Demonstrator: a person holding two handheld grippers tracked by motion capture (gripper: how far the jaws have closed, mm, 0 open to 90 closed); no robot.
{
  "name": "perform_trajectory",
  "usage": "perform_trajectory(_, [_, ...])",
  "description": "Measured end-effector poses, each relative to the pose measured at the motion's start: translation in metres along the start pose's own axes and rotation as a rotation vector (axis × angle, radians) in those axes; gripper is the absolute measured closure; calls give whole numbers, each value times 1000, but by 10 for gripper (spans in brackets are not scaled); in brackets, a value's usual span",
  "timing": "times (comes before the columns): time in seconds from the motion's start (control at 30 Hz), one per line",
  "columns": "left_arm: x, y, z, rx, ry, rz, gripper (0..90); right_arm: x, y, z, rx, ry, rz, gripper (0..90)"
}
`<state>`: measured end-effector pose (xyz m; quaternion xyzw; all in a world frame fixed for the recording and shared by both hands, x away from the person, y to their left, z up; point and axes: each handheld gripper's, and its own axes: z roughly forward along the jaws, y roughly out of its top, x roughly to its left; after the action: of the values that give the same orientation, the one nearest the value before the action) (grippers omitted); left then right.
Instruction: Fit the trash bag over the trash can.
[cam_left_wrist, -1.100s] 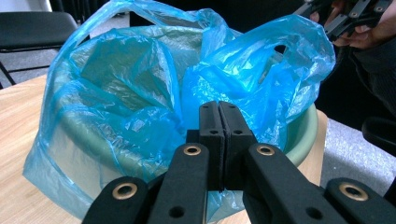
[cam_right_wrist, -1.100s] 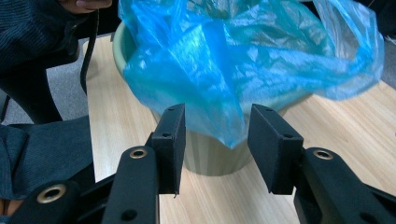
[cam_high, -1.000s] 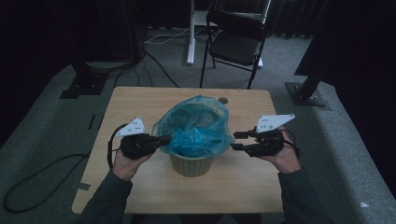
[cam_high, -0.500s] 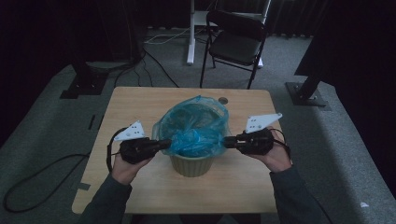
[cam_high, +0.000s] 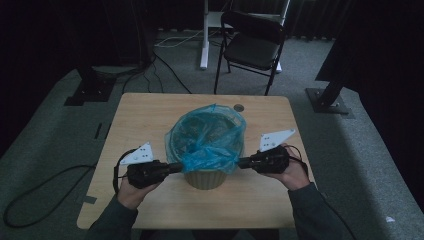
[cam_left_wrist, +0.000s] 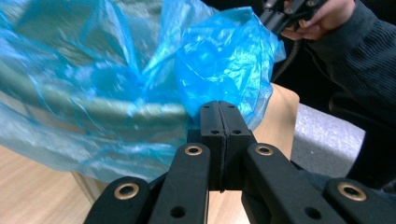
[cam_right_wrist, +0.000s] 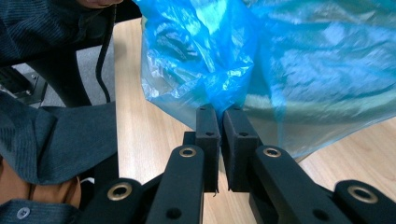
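Observation:
A beige bin stands mid-table, lined with a thin blue plastic bag whose rim hangs over its edge. My left gripper reaches in level from the left. Its jaws are shut on a fold of the blue bag, pinched at my left gripper's tips. From the right comes my right gripper, whose jaws have just been closing. The blue bag is caught between them at my right gripper's tips, with a hair-thin gap left.
The wooden table has bare room behind and beside the bin, and a small round grommet at the back. A black chair and stand bases sit on the grey floor beyond. The person's sleeve is close at left.
The right gripper moved in from open air toward the bin and closed on the bag's right rim. Both hands sank slightly. The left gripper stayed shut on the bag.

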<state>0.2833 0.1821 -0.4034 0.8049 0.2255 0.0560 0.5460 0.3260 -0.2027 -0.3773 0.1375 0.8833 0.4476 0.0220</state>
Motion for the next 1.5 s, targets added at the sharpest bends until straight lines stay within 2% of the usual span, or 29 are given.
perform_trajectory(0.2, [0, -3, 3, 19, -4, 11, 895, 2, 0, 4, 20, 18, -14, 873])
perform_trajectory(0.4, [-3, -5, 8, 36, -19, 23, 895, 1, -3, 9, 49, 17, -20, 885])
perform_trajectory(0.63, [-6, -4, 12, 49, -23, 37, 895, -5, -7, 15, 81, 6, -1, 891])
perform_trajectory(0.7, [-7, -4, 13, 48, -30, 30, 895, -5, -8, 18, 100, -3, -4, 891])
perform_trajectory(0.83, [-10, -1, 16, 58, -32, 46, 895, -5, -8, 22, 128, -20, -12, 892])
perform_trajectory(0.97, [-10, -1, 19, 64, -40, 47, 895, -8, -9, 21, 128, -56, -8, 894])
perform_trajectory(1.23, [-11, -3, 22, 74, -33, 54, 895, -10, -11, 19, 120, -68, 2, 895])
perform_trajectory(1.27, [-11, -4, 25, 91, -18, 64, 895, -10, -10, 18, 120, -81, 4, 896])
perform_trajectory(1.37, [-10, -7, 28, 98, -22, 58, 895, -12, -10, 18, 119, -83, 7, 896])
perform_trajectory(1.5, [-10, -10, 32, 131, -2, 77, 895, -14, -12, 17, 120, -89, 15, 896])
